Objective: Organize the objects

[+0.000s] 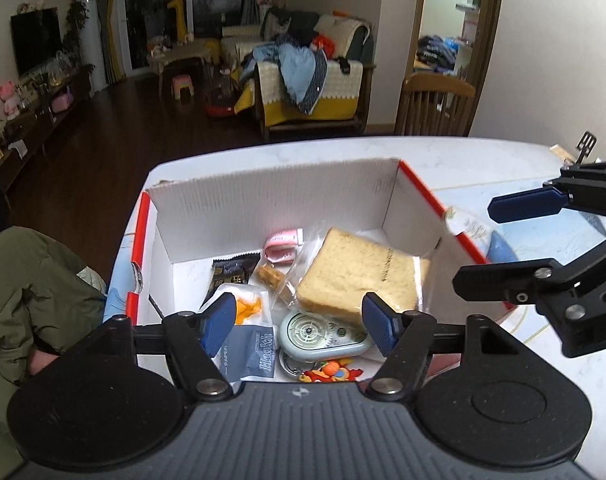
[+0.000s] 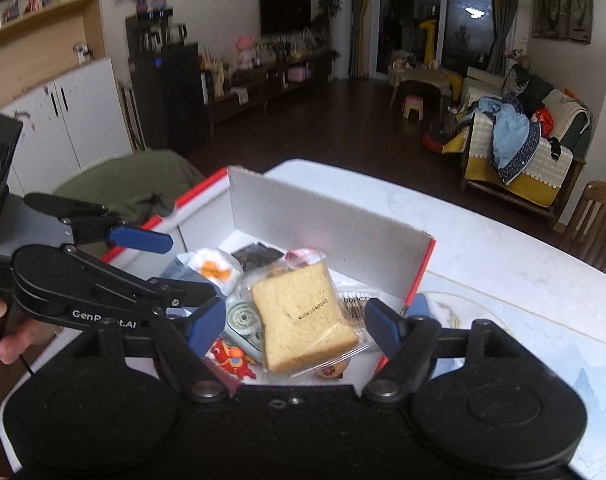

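A white cardboard box with red edges [image 1: 263, 204] [image 2: 327, 216] stands on the table and holds several items. A wrapped slice of bread [image 1: 359, 272] [image 2: 303, 312] lies on top. Around it lie a pale green oval gadget [image 1: 323, 334] [image 2: 243, 320], a red cartoon keychain [image 1: 331, 372] [image 2: 231, 356], a tissue pack marked Health [image 1: 251, 352], a dark snack packet [image 1: 233, 274] and a pink item [image 1: 283, 246]. My left gripper [image 1: 299, 326] is open and empty above the box's near side. My right gripper [image 2: 295, 326] is open and empty over the bread.
The box sits on a white marble-look table [image 1: 463, 160] [image 2: 503, 264]. A green jacket [image 1: 31, 292] hangs on a chair to the left. A wooden chair [image 1: 435, 104] stands behind the table. The right gripper shows in the left wrist view [image 1: 499, 244].
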Demonstrator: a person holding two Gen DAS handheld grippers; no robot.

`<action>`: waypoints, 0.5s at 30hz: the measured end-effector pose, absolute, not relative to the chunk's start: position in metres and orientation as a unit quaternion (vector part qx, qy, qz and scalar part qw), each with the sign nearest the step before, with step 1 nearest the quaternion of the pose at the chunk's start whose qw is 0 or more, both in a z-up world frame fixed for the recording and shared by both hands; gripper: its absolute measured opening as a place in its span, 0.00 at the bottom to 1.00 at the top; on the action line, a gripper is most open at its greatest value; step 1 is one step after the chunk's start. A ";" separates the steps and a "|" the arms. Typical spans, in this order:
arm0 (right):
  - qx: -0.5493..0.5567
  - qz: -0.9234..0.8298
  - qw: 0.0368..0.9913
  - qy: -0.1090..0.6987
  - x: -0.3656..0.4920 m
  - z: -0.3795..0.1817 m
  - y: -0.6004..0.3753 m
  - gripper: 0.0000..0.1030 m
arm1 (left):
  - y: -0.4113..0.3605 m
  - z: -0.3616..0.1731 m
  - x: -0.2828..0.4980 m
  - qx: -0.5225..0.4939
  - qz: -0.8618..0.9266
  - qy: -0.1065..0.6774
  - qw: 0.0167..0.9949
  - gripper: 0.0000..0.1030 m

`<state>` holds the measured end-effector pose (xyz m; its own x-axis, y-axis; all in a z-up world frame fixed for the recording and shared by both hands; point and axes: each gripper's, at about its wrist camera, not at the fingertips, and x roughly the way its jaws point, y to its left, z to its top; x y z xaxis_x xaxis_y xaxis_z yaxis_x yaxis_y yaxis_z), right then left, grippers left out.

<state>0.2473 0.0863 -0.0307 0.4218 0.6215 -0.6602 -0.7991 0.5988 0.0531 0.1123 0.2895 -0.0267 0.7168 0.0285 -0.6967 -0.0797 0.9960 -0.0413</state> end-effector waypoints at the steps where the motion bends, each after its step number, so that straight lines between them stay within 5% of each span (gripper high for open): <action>1: -0.130 0.428 0.834 0.323 0.244 -0.029 0.082 0.79 | 0.289 -0.025 0.109 -0.037 0.030 0.372 0.927 0.67; 9: -0.097 0.441 0.846 0.282 0.220 -0.018 0.056 0.91 | 0.283 -0.009 0.083 -0.058 0.033 0.344 0.936 0.79; 11: -0.087 0.444 0.849 0.274 0.215 -0.017 0.049 0.99 | 0.280 -0.006 0.079 -0.061 0.035 0.340 0.938 0.89; 15: -0.072 0.447 0.852 0.264 0.207 -0.012 0.037 0.99 | 0.275 -0.001 0.070 -0.074 0.033 0.329 0.941 0.95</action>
